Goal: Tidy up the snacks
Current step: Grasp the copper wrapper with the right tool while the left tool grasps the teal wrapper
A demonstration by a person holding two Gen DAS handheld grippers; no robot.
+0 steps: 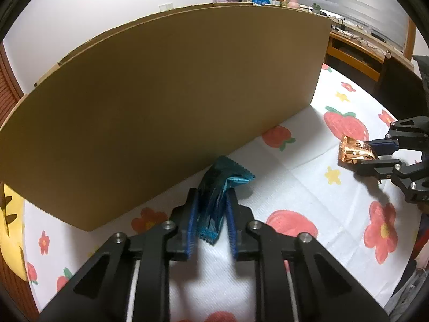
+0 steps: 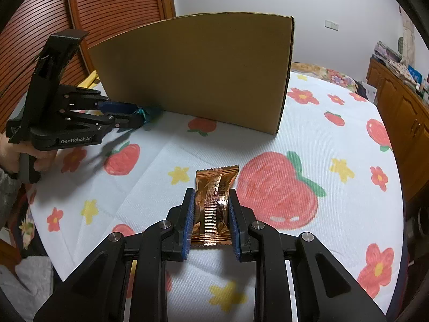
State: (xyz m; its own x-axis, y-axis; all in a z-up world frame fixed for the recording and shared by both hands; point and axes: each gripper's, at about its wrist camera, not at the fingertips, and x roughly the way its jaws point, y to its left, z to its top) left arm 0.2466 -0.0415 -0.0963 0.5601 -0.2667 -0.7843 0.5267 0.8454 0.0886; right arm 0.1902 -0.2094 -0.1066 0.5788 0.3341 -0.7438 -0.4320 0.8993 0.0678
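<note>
Leaning beside the cardboard box (image 1: 166,112), my left tongs (image 1: 213,209) pinched a teal snack packet (image 1: 214,201); my right tongs (image 2: 210,209) clamped a copper-foil snack packet (image 2: 214,198) mid-tabletop (image 2: 308,255), open cloth around.

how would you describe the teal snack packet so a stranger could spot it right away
Find the tall brown cardboard box on the flowered tablecloth. At its base, the left gripper pinches a crumpled teal foil packet. The only other snack is a copper-gold foil packet.
</note>
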